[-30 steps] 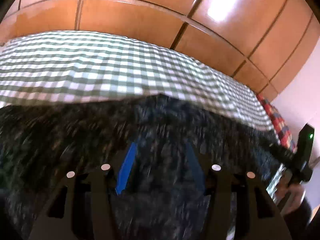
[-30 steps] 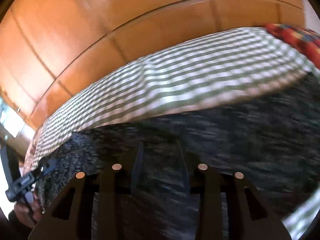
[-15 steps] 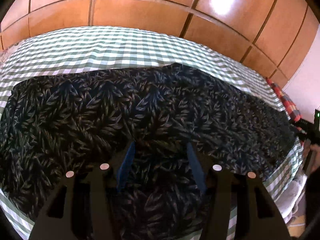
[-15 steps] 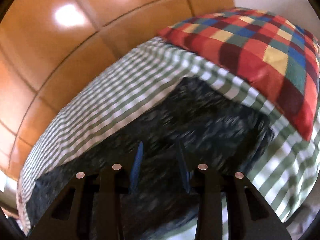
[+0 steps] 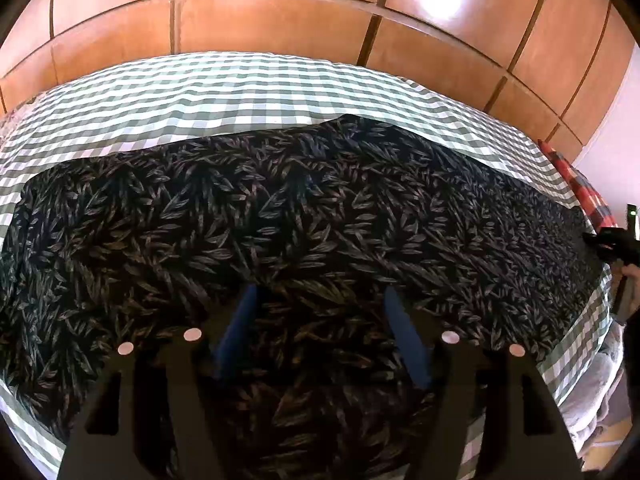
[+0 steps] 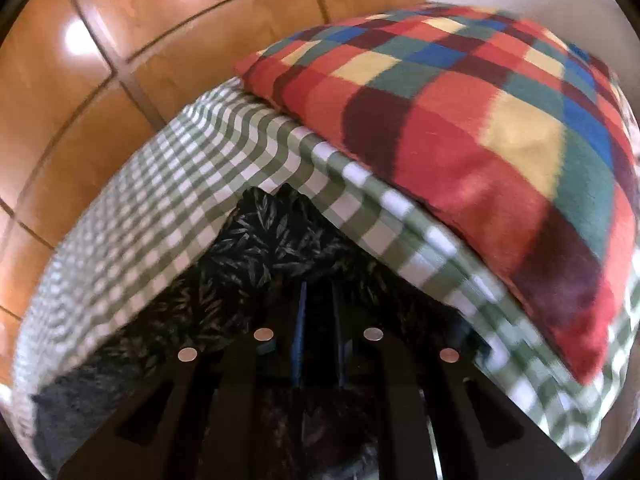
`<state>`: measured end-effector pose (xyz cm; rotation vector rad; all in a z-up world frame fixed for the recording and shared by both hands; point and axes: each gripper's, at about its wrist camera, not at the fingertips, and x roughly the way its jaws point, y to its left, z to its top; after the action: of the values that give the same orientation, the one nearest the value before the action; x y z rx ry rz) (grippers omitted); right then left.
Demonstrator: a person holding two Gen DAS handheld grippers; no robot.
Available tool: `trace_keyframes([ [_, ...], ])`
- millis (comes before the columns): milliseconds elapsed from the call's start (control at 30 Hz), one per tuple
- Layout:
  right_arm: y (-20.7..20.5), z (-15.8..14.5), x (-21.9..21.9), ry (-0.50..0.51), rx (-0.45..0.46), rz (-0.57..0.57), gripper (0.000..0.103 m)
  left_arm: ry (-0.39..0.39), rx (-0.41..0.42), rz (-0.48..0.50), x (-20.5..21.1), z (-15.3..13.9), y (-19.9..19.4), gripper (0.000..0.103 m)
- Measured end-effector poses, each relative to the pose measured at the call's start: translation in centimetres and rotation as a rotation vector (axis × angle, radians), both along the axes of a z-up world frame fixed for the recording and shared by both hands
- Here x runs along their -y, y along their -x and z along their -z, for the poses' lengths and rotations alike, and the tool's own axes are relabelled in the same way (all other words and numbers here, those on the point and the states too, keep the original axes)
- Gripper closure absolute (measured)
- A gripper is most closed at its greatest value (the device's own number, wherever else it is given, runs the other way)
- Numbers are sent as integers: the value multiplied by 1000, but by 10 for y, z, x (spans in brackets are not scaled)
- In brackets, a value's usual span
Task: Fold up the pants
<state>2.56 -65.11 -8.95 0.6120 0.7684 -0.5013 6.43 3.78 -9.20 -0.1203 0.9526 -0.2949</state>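
The pants point(image 5: 304, 216) are laid long from 9 to 3 o'clock; the left gripper point(image 5: 320, 312) is opening over their middle, with cloth lying loose between its jaws; the right gripper point(image 6: 318, 316) is closing on the 3 o'clock end.

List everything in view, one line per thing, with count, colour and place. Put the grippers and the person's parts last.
pants: one, black with a grey leaf print, spread flat across the bed.
bedsheet: one, green and white check, under the pants.
pillow: one, red, blue, green and yellow squares, on the sheet at the bed's end.
wooden panels: orange-brown, behind the bed.
left gripper: one, black with blue pads, jaws opening over the pants, pads off the cloth.
right gripper: one, black, jaws closing with pants cloth between them.
hand: one, at the left view's right edge, behind the right gripper.
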Motion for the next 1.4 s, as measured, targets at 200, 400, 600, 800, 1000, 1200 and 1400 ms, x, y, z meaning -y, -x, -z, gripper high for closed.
trace_keyframes([
  [200,72,-12,1,-137,150,30,77,24,12,11,-4,-2,1,37],
  [400,96,6,-11,-232,165,23,77,88,10,-23,-12,-10,3,36],
  [600,85,1,-10,-202,177,86,77,82,21,-31,-20,-15,10,36],
  [800,71,7,-1,-219,124,132,77,84,18,-29,-23,-11,12,35],
  [1000,71,10,3,-238,136,179,77,85,15,-20,-23,-10,11,33],
  [1200,53,13,5,-191,83,137,94,74,15,-19,-20,-9,9,33],
  [1400,69,-2,-7,-99,112,131,99,104,11,-22,-24,-9,9,33],
])
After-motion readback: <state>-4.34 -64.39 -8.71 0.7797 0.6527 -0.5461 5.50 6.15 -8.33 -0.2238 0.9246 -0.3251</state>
